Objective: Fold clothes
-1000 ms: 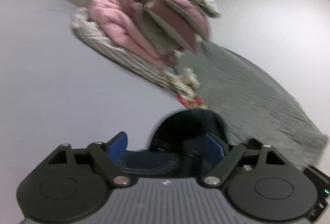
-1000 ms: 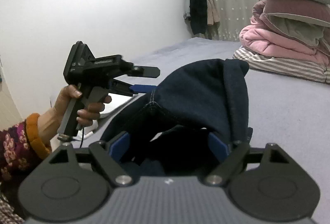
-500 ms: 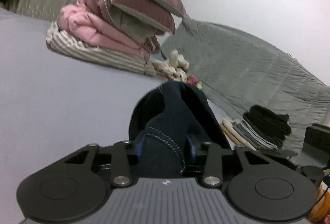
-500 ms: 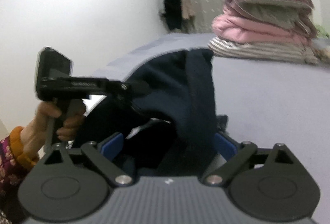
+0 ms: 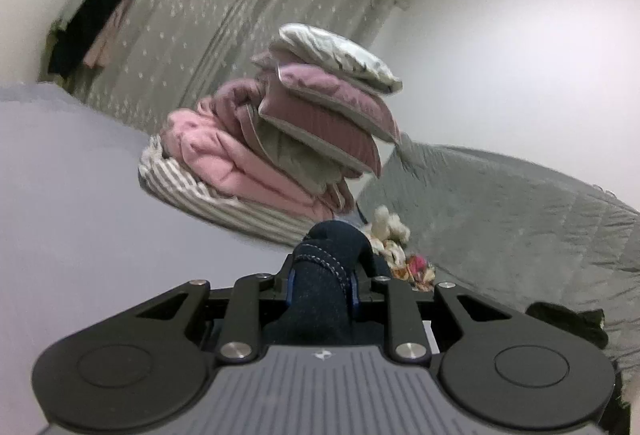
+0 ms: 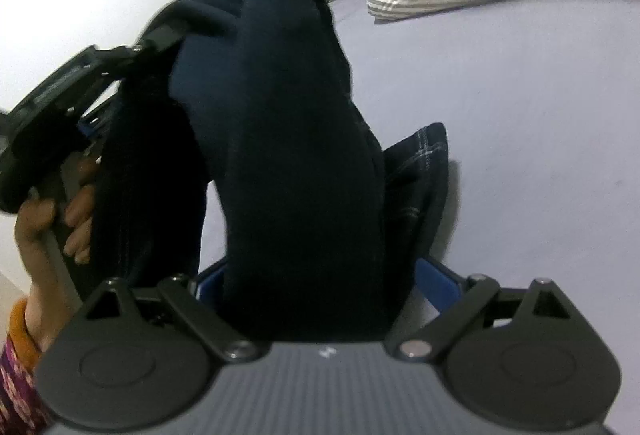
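Left gripper [image 5: 322,285]: jaws closing, clamped on dark navy denim garment [image 6: 288,139] | Right gripper [image 6: 326,285]: jaws spread wide, garment draped between, pad contact unclear | Garment: hanging above near pale lavender bed sheet [image 6: 520,95] | Far right: stacked pink bedding [image 5: 256,155]

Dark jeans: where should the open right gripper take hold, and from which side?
Probably the stitched hem edge of the dark jeans, coming from above: it is thin and exposed, unlike the bulky fold between the right gripper fingers. The left gripper is closing on another bunch.
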Demonstrator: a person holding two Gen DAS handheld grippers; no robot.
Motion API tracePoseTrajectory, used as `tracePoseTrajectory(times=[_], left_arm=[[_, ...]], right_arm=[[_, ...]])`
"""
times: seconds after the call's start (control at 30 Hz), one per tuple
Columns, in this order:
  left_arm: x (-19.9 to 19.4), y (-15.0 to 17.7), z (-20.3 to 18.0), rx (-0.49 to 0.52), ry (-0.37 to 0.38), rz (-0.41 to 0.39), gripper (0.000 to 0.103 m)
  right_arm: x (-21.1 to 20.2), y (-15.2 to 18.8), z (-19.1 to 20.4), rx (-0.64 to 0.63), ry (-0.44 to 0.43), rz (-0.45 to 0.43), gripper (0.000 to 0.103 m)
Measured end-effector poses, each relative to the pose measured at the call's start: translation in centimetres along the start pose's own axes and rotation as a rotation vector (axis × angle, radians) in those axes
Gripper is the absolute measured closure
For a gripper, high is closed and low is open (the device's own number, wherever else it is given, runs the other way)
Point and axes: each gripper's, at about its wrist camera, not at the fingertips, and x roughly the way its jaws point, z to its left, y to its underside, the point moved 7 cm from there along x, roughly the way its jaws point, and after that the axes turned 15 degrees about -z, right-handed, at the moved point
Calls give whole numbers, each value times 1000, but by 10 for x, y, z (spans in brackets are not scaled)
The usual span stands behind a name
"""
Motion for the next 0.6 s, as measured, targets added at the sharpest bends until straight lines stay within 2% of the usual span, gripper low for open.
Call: tracePoseTrajectory(times=[0.03, 0.07, 0.17, 0.27, 0.4, 0.6], left_arm=[[-2, -2, 0, 1, -6, -18, 81], [-3, -5, 1, 5, -14, -37, 81], [-9, -14, 0, 44, -48, -110, 82], [-19, -29, 0, 76, -76, -195, 82], [-31, -45, 1, 126, -120, -296, 82], [-38, -54, 4, 184, -187, -374, 81]], right_arm=[[3, 0, 0, 19, -5, -2, 17], [5, -1, 1, 37, -14, -10, 33], [4, -13, 9, 32, -5, -63, 48], [-7, -28, 21, -30, 17, -148, 57], [-25, -49, 36, -95, 57, -270, 63], [-44, -83, 63, -272, 192, -437, 71]])
